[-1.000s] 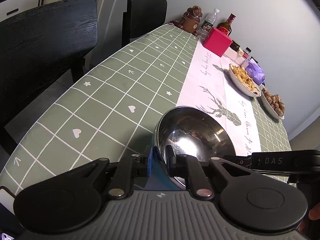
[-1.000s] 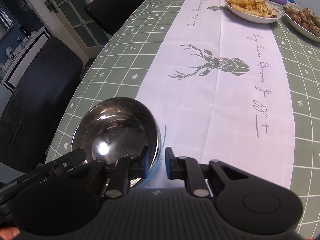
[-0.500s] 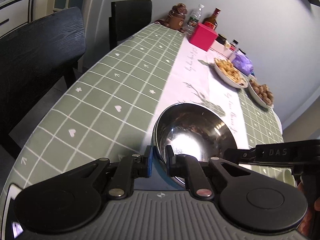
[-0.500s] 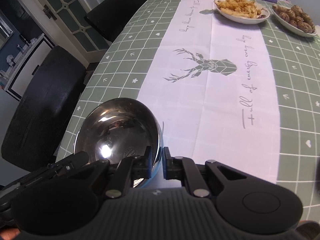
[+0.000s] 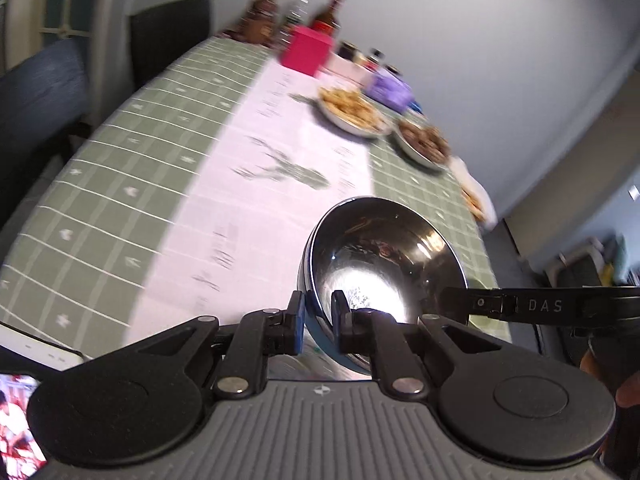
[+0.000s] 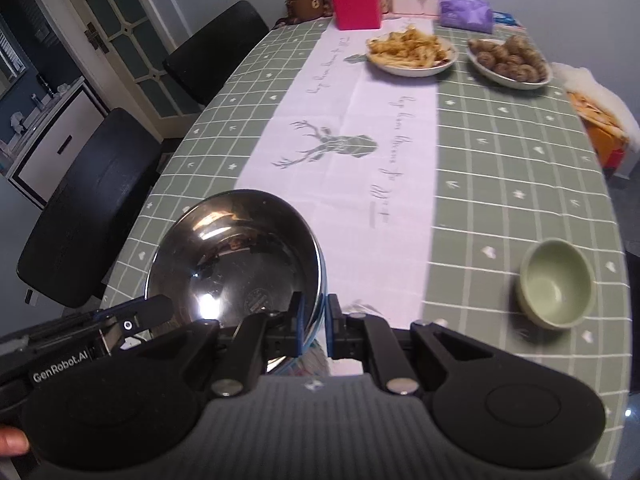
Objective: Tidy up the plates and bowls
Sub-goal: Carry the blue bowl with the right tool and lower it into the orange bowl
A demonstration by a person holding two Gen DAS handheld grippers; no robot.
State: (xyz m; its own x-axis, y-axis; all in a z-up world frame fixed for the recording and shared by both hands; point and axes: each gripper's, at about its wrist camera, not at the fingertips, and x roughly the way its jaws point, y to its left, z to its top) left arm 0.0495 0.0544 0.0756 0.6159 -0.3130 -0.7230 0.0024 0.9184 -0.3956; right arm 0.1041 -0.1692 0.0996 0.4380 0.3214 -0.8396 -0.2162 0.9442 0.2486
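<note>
A shiny steel bowl with a blue outer wall is held above the table by both grippers. My left gripper is shut on its near rim. My right gripper is shut on the opposite rim; the bowl fills the lower left of the right wrist view. The right gripper's arm shows at the bowl's right in the left wrist view, and the left gripper's arm shows in the right wrist view. A small green bowl sits upright on the green checked tablecloth, right of the steel bowl.
A plate of fries and a plate of brown snacks stand at the far end, with a pink box, a purple pack, jars and bottles behind. Black chairs line the left side. A phone lies near the front edge.
Both grippers have lifted the steel bowl off the table and carried it to the right. The small green bowl has come into the right wrist view.
</note>
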